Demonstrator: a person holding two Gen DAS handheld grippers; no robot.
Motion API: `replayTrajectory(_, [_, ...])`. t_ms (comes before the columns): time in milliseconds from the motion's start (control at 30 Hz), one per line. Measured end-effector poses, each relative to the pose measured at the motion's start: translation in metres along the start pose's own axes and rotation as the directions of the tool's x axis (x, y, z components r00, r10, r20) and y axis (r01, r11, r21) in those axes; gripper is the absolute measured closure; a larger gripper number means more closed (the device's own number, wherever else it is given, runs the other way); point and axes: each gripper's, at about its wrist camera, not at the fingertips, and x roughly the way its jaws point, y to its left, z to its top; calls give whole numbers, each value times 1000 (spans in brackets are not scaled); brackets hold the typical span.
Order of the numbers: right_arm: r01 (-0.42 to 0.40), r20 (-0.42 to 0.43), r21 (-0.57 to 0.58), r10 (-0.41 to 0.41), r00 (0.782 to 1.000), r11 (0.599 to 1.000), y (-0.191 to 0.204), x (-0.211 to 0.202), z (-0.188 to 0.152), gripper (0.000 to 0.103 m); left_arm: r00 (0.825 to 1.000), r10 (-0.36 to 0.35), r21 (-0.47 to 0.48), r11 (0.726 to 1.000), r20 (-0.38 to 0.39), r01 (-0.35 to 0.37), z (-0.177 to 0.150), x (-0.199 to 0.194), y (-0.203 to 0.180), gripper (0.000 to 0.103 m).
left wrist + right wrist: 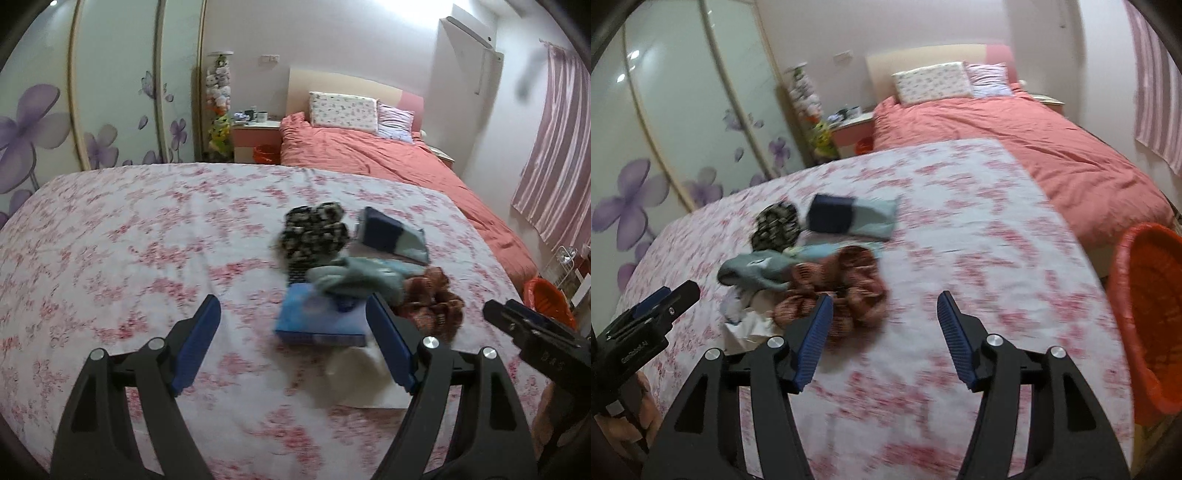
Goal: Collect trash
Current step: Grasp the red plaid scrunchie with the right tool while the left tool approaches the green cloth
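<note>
Where clothes pile, flat blue box [320,320], crumpled white paper [354,380].

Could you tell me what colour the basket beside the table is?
The basket is orange, clearest in the right wrist view.

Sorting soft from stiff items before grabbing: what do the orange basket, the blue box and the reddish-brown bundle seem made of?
Orange basket: looks like moulded plastic with a ribbed, slightly glossy wall.
Blue box: probably cardboard, going by its flat faces and crisp edges.
Reddish-brown bundle: soft patterned fabric, crumpled into folds; blur hides the weave.
</note>
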Motion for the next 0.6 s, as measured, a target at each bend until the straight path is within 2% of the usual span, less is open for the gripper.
replayTrajectory(233, [-15, -45, -46, 13, 999, 999, 27, 31, 0, 44, 1000, 6, -36, 999, -17, -7, -3, 9, 20, 24])
replayTrajectory(333, [9, -75, -75, -15, 997, 997, 34, 47, -2, 45, 1000, 3, -47, 999, -24, -5, -4, 12, 24, 24])
replayTrajectory(367, [23, -79, -85, -30, 996, 996, 35, 49, -3, 48, 1000, 2, -48, 999, -25, -3, -4, 14, 25, 24])
replayTrajectory(433, [47, -83, -97, -55, 995, 994, 35, 51, -6, 63, 1000, -3, -47, 999, -26, 2, -4, 14, 25, 24])
replayTrajectory(533, [47, -81, -94, -55, 995, 994, 30, 49, -6, 79, 999, -11, -44, 999, -30, 10, -4, 17, 22, 24])
replayTrajectory(600, [48, -74, -88, -55, 996, 995, 26, 44, -7, 85, 999, -22, -40, 999, -33, 20, -4, 18, 17, 24])
